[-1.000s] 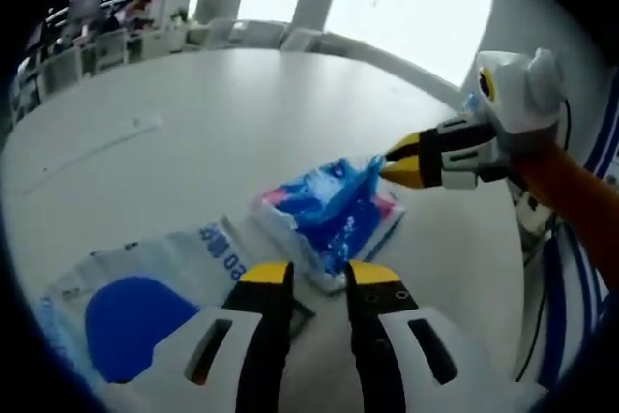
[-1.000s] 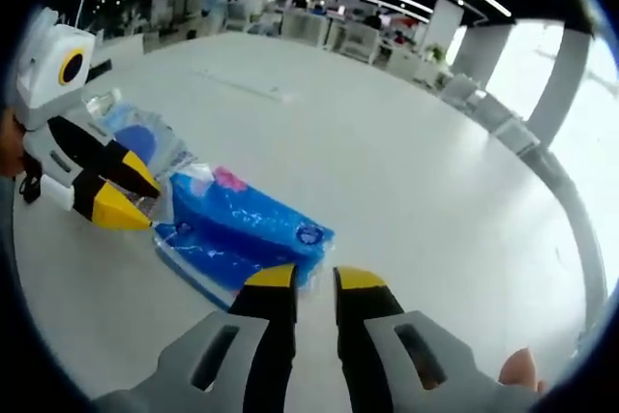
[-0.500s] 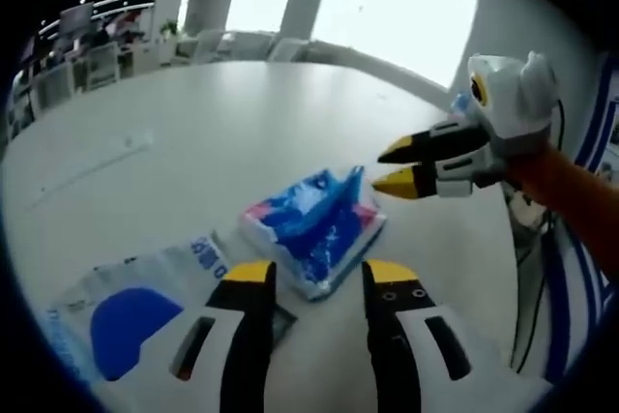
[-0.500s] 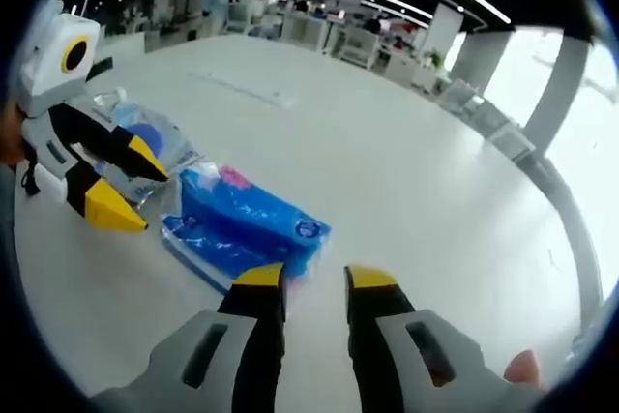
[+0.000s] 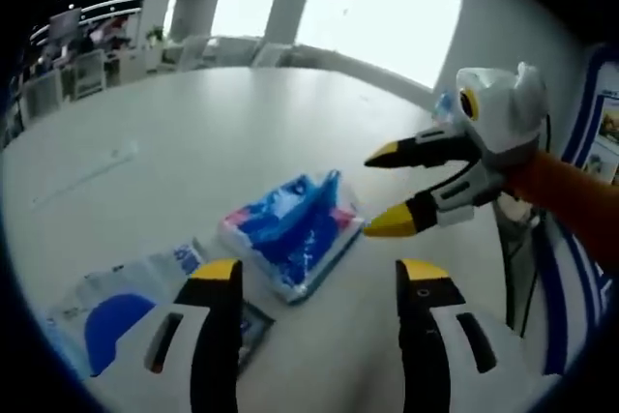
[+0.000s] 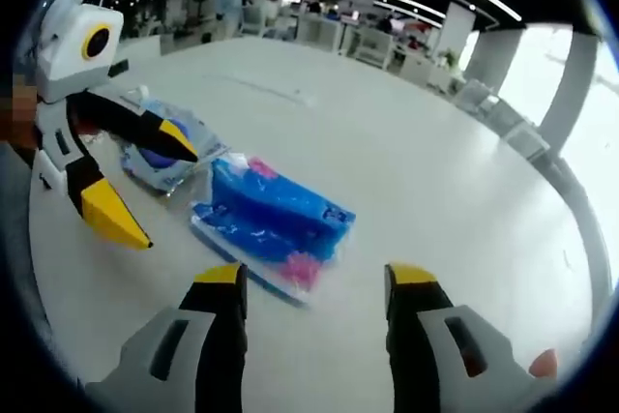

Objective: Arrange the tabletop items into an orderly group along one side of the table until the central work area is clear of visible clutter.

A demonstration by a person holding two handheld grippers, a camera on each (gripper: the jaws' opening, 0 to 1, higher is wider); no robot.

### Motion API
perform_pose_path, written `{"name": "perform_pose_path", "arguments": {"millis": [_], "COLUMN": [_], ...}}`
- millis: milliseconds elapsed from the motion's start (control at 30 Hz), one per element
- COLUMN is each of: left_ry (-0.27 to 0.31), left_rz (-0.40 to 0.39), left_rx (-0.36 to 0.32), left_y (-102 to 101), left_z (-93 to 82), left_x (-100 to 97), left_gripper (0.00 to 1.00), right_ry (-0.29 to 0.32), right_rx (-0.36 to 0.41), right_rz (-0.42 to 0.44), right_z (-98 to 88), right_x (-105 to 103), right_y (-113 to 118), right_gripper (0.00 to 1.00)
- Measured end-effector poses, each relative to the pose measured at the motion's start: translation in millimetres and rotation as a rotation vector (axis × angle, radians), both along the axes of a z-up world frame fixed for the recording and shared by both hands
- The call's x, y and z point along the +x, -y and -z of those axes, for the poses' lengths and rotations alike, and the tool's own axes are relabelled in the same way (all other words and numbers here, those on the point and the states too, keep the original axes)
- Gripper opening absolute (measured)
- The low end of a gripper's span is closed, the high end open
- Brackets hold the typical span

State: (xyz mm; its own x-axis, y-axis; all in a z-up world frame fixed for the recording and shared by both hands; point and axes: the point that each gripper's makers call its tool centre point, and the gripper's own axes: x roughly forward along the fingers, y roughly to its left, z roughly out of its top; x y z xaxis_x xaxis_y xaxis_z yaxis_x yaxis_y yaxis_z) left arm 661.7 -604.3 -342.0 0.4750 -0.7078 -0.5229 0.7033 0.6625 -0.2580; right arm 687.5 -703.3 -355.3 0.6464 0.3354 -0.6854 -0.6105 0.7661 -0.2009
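Note:
A blue tissue pack [image 5: 290,234] with white and pink print lies on the white table [image 5: 193,132], just beyond my left gripper [image 5: 319,273], which stands open and empty. The pack [image 6: 276,224] sits ahead of my right gripper [image 6: 314,278], also open with nothing between its jaws. Left of the tissue pack lies a clear plastic bag with a blue patch [image 5: 126,307], seen again as the bag [image 6: 164,147] behind the left gripper's yellow-tipped jaws [image 6: 135,181]. The right gripper [image 5: 387,186] comes in from the right, open, its lower tip close to the pack's edge.
A thin white strip [image 5: 87,166] lies on the table further back. Desks and chairs [image 6: 338,31] fill the room behind. A cable and a blue-striped panel [image 5: 551,268] stand off the table's right side. Bare tabletop [image 6: 435,162] stretches beyond the pack.
Both grippers have opened wide from nearly shut. The right gripper let go of the tissue pack's edge, and the pack now lies flat on the table.

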Motion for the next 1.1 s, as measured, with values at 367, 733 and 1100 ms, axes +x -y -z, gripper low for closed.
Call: {"name": "perform_pose_path", "arguments": {"millis": [367,733,1100], "left_ry": [-0.007,-0.013,-0.001], "left_rz": [0.066,0.136,0.165], "left_rx": [-0.032,-0.101,-0.123], "left_y": [8.3,14.2,0.2], "left_z": [-3.7,-19.4,-33.1], "left_x": [-12.8,-31.1,-46.5], "left_gripper": [0.84,0.99,0.99], "right_ry": [-0.019,-0.032,-0.026], "right_rx": [0.104,0.173,0.156], "right_rz": [-0.038,-0.045,-0.064], "right_z": [-1.4,-10.3,-24.3], "right_x": [-14.9,-36.2,-53.5], "right_y": [-16.8,-27.5,-34.2], "right_gripper": [0.92,0.99,0.99]}}
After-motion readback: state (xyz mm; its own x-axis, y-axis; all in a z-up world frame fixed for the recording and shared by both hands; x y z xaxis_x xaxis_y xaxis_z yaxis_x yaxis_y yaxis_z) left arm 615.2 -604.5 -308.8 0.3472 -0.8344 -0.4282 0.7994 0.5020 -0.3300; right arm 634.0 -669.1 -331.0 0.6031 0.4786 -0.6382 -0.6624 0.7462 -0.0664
